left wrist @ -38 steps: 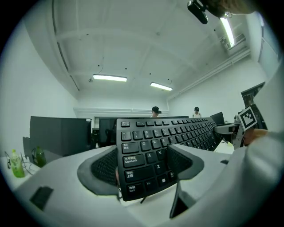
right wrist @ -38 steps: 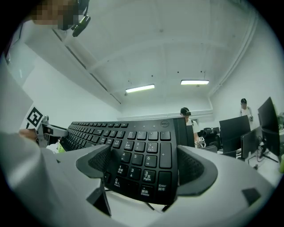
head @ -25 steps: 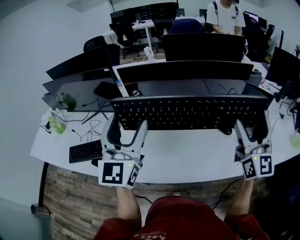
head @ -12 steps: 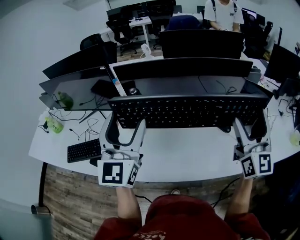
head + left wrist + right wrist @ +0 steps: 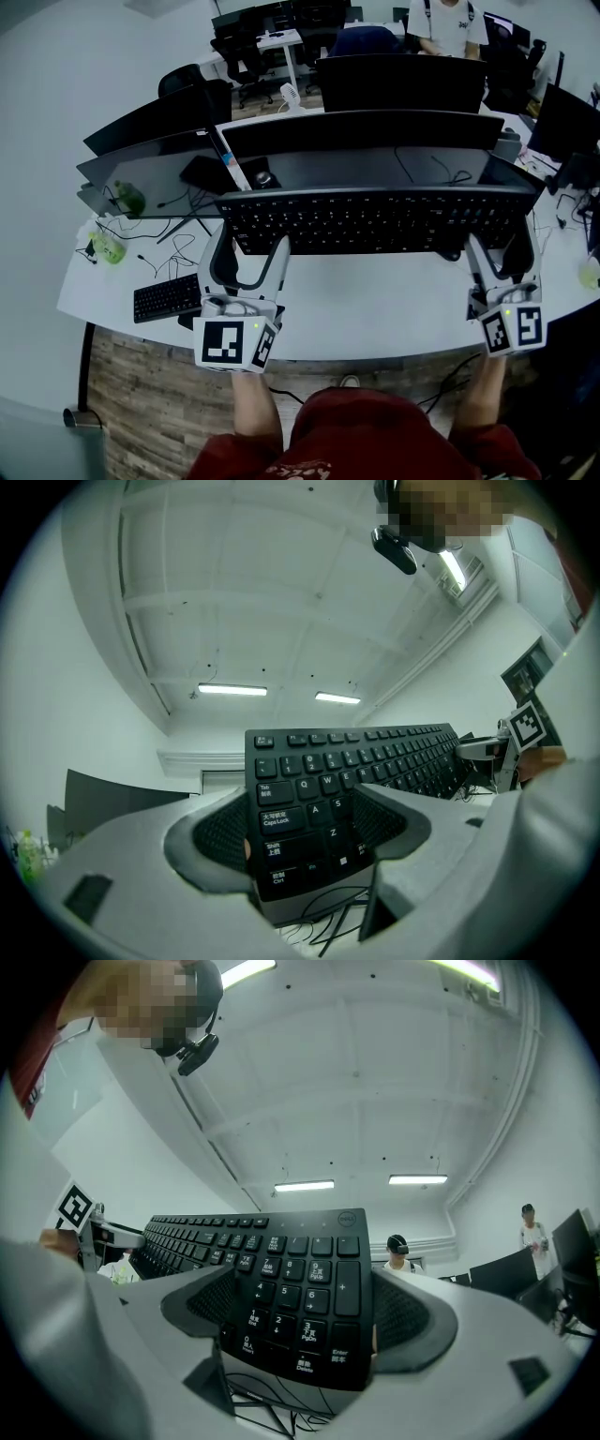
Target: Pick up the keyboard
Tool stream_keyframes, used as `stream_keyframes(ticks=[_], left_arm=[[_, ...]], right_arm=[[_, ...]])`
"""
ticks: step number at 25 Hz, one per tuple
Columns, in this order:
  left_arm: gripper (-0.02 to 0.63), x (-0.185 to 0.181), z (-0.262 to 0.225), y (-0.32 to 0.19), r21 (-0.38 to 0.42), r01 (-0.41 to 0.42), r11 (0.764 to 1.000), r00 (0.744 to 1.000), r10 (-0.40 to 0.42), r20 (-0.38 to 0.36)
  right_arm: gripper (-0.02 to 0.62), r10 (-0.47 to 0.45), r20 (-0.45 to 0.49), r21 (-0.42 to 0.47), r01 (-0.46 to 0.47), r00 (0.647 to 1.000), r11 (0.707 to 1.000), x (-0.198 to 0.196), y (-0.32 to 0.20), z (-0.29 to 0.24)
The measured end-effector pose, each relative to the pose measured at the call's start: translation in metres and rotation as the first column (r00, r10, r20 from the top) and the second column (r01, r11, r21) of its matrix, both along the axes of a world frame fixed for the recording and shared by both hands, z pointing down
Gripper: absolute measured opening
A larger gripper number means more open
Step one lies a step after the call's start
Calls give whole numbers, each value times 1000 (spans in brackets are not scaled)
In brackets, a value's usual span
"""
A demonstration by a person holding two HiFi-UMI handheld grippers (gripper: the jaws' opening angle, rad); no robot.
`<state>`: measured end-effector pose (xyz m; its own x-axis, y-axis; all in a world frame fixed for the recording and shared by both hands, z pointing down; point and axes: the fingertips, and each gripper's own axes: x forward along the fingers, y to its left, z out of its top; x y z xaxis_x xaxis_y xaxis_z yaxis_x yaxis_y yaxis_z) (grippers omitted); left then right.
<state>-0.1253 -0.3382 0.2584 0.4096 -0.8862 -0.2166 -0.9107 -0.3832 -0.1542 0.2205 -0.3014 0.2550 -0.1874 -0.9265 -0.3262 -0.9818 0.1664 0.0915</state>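
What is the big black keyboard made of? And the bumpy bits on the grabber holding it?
The keyboard looks like matte black plastic: dull keys with white printed letters. The pads of the left gripper look like dark rubber, going by their dotted texture, but that is a guess. The shell around them seems smooth grey plastic.

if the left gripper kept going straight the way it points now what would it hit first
The keyboard: the left gripper is shut on its left end, so the keys fill the line ahead. Past it, the head view shows a wide monitor next, though the depth is unclear.
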Motion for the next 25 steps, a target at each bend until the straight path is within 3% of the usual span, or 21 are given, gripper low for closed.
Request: stream_keyframes(ticks=[25], left_arm=[[341,0,2,-2,-24,-16,1000,1000,16,-10]], right_arm=[[451,19,-12,-3,-19,1000,1000,-1,5,-3]])
